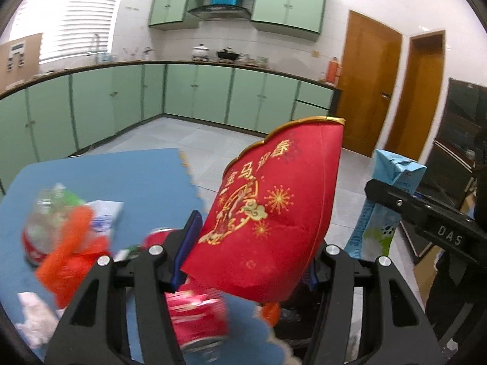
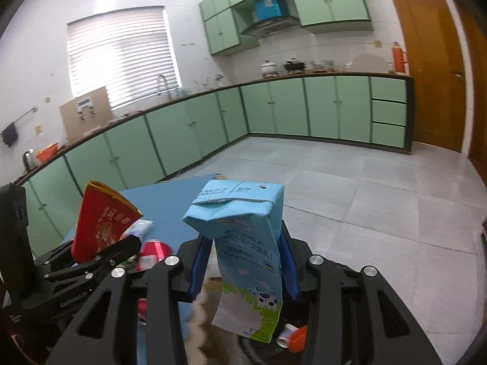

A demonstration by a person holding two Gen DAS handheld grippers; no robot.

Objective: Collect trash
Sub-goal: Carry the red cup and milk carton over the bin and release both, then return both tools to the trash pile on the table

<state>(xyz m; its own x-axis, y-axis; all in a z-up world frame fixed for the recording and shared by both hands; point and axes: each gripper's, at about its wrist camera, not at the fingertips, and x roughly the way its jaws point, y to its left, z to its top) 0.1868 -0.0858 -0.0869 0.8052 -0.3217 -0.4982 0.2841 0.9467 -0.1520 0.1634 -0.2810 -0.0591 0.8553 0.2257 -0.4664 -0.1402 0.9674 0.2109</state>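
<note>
On the far left of the left wrist view, the blue surface carries a heap of trash: a crumpled white tissue near the bottom edge; an orange plastic bag bunched beside a clear plastic bottle with a red label; a white packet just behind them; all of it blurred; further right a red can lies on its side under the gripper, between the black finger arms.

The left gripper has its jaws closed on a red paper pouch printed with gold characters and fireworks; the pouch stands up between the blue pads, tilted to the right, its gold-trimmed mouth uppermost; it is lifted clear of the surface.

To the right, the right gripper has its jaws pinched on a light blue milk carton; the carton is upright, squashed narrow at the waist where the pads meet it, its folded top above and its cow-printed base hanging below; beneath it the right wrist view shows a dark bin holding an orange scrap; the carton hangs over that opening, just past the scalloped edge of the surface.
</note>
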